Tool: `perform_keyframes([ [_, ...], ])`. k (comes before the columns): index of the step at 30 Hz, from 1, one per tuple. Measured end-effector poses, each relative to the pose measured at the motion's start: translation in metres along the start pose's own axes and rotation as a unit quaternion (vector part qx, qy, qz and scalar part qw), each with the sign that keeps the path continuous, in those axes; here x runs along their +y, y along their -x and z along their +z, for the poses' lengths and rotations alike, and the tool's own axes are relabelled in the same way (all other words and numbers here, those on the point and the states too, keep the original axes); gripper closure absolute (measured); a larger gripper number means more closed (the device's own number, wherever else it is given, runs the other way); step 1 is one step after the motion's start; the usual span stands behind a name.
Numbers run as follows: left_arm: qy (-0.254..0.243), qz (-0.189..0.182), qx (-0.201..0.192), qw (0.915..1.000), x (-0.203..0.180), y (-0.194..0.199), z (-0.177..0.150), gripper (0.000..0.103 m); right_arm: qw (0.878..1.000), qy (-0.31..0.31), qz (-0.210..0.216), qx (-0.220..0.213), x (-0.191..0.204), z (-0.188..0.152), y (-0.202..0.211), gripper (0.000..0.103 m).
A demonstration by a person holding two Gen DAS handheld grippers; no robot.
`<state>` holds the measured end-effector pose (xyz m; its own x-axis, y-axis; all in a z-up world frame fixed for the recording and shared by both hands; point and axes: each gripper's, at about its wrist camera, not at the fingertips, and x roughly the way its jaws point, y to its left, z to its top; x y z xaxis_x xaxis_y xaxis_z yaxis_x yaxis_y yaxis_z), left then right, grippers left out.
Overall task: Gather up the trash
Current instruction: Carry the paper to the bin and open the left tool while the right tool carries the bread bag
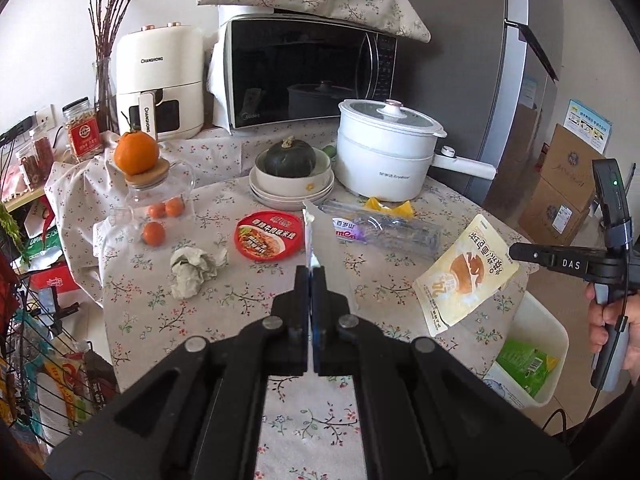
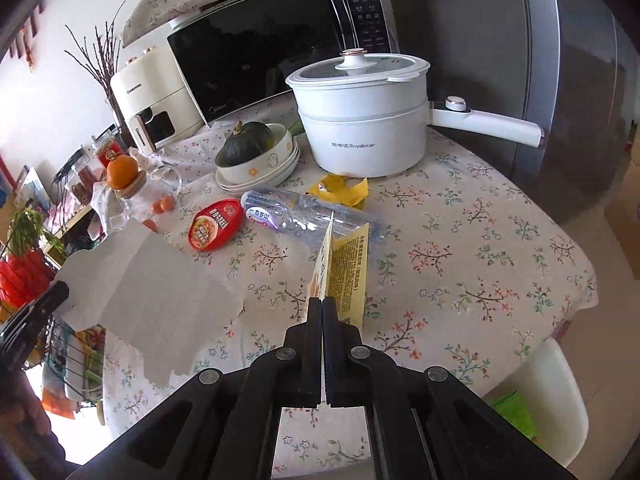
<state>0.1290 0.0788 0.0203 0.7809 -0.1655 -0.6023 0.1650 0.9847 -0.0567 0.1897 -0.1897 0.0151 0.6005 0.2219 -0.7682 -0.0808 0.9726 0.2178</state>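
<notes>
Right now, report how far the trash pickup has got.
Done: green packaging already lies in the white bin. In hand: left claw grips a paper sheet; right claw grips the yellow snack bag. Left: crumpled paper, red lid, plastic bottle, yellow wrapper.

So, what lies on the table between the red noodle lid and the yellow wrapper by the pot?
The empty plastic bottle lies between the red lid and the yellow wrapper, in the right wrist view.

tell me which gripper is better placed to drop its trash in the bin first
Right, probably. The right gripper, shut on the wrapper, hangs near the table edge just above the bin. The left gripper holds its paper farther from it.
</notes>
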Motion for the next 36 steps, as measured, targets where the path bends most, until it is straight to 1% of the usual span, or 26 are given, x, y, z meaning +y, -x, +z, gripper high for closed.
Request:
perform_keyframes([
  [9,-0.026,-0.060,-0.021,0.9976,-0.072,-0.004,0.011,0.102,0.999,-0.035,-0.019,-0.022,-0.063,-0.014,0.047,0.102],
  [18,-0.059,-0.122,-0.022,0.9905,-0.143,-0.012,0.008,0.102,0.996,-0.057,-0.040,-0.050,-0.115,-0.033,0.096,0.102],
  [27,-0.095,-0.187,0.012,0.9776,-0.206,-0.023,-0.008,0.102,0.991,-0.084,-0.083,-0.055,-0.166,-0.060,0.128,0.102],
  [30,-0.118,-0.196,0.024,0.9732,-0.226,-0.028,-0.019,0.102,0.989,-0.102,-0.093,-0.049,-0.183,-0.067,0.131,0.102],
  [36,-0.152,-0.201,0.049,0.9664,-0.253,-0.042,-0.042,0.102,0.986,-0.125,-0.102,-0.031,-0.201,-0.074,0.127,0.102],
])
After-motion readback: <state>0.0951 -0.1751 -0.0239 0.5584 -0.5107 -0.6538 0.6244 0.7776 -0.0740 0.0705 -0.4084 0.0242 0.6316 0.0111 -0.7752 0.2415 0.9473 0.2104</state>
